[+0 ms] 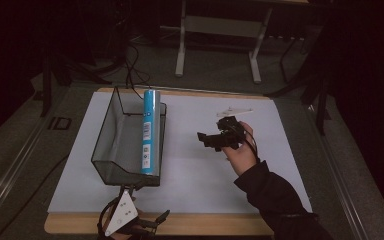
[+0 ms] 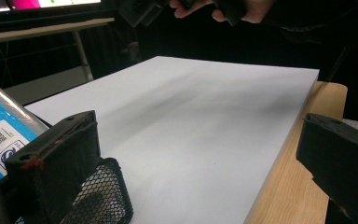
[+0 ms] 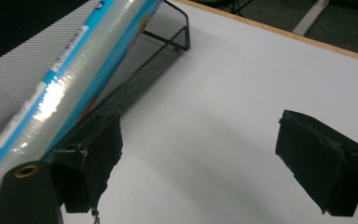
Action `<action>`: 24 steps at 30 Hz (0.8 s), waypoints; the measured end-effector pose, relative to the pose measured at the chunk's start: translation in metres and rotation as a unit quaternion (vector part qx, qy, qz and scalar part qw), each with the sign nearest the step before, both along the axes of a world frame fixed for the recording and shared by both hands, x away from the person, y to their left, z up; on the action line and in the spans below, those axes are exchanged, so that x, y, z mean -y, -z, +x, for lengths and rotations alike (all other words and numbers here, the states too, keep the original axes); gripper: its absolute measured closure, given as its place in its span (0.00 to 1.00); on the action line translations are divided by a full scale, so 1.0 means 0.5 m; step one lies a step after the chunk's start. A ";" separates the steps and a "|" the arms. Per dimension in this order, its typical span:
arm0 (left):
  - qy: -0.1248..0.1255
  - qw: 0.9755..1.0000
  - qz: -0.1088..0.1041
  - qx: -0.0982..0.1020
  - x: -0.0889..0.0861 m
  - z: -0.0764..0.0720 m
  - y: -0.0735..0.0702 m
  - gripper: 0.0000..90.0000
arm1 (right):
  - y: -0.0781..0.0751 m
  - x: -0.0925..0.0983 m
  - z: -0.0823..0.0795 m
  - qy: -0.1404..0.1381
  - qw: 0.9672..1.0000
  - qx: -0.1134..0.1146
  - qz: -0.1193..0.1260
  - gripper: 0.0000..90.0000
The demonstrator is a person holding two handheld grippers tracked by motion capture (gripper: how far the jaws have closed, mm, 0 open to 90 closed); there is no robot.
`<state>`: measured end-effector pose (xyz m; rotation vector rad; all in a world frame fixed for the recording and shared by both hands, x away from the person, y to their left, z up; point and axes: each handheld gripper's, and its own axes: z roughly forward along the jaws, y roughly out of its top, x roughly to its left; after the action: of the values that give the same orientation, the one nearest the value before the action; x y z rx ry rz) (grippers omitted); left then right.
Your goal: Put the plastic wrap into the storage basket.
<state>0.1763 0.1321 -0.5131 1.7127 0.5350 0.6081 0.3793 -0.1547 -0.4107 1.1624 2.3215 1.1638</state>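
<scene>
Right gripper view: right hand-held gripper (image 3: 198, 163) wide open, empty

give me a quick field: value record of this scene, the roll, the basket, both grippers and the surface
roll: blue-labelled roll in clear wrap, lying along the basket's right rim
basket: black wire mesh basket, on the left part of the white board
left gripper: at the table's near edge by the basket's near end, jaws open, nothing between them
right gripper: held over the white board to the right of the basket, jaws open and empty, pointing towards the roll
surface: white board on a wooden table
contact: neither gripper touches the roll
</scene>
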 end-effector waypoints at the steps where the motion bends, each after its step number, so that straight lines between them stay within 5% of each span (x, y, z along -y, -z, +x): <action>1: 0.000 1.000 0.001 0.000 0.001 0.000 0.000 0.00 | 0.004 0.006 -0.002 0.001 1.000 -0.003 0.000 0.16; 24: 0.002 1.000 0.004 -0.003 0.005 0.001 0.003 0.00 | 0.096 0.151 -0.078 0.035 0.999 -0.016 0.019 0.16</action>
<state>0.1768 0.1298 -0.5145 1.7226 0.5346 0.6025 0.3403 -0.2304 -0.4587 1.2748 2.2709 1.1775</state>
